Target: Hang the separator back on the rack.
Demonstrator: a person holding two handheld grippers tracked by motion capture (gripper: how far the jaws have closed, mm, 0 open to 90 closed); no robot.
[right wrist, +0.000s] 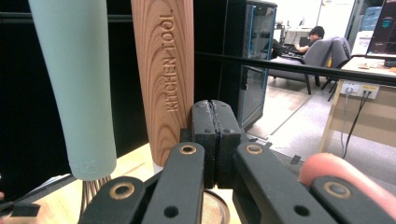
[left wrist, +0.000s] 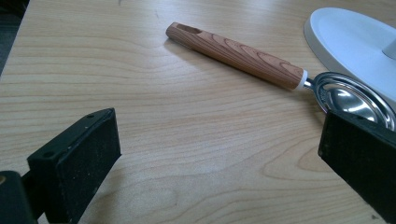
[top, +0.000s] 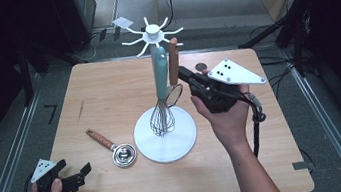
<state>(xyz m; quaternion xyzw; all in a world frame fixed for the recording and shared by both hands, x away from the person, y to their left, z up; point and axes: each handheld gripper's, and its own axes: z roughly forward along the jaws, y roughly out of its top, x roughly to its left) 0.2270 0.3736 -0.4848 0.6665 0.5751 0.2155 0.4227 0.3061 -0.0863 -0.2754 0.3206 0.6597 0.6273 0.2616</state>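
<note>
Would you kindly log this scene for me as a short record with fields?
Rack: white stand on the table
Hanging: whisk; strainer with wooden handle
On table: wooden-handled scoop, left of the stand
Right tongs: shut, empty, beside the strainer handle
Left tongs: open, empty, near the scoop
</note>
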